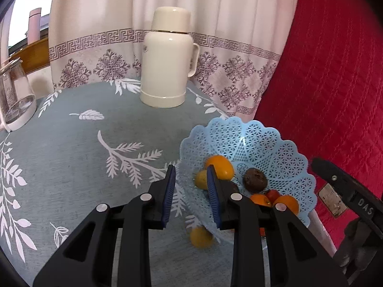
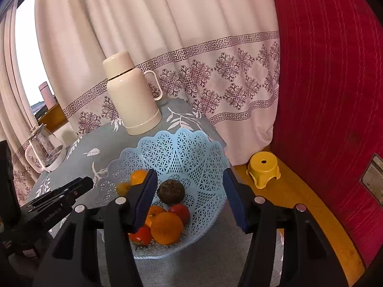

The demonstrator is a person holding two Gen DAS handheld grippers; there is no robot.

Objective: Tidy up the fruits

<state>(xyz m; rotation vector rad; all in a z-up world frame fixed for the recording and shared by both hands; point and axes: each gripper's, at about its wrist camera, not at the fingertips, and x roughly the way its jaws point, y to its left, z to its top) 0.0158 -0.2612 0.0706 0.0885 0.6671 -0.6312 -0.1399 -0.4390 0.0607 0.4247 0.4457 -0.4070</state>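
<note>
right hand-held gripper [image 1: 320, 165] reads "das".

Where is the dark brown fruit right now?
The dark brown fruit lies inside the blue lattice basket, near its middle, behind the oranges and red fruits; in the right wrist view it shows between the open right gripper fingers.

From my left wrist view I read the white letters "DAS" on the black plastic body of my right gripper [image 1: 359, 203]; any further letters are cut off. Other markings are too blurred.
</note>
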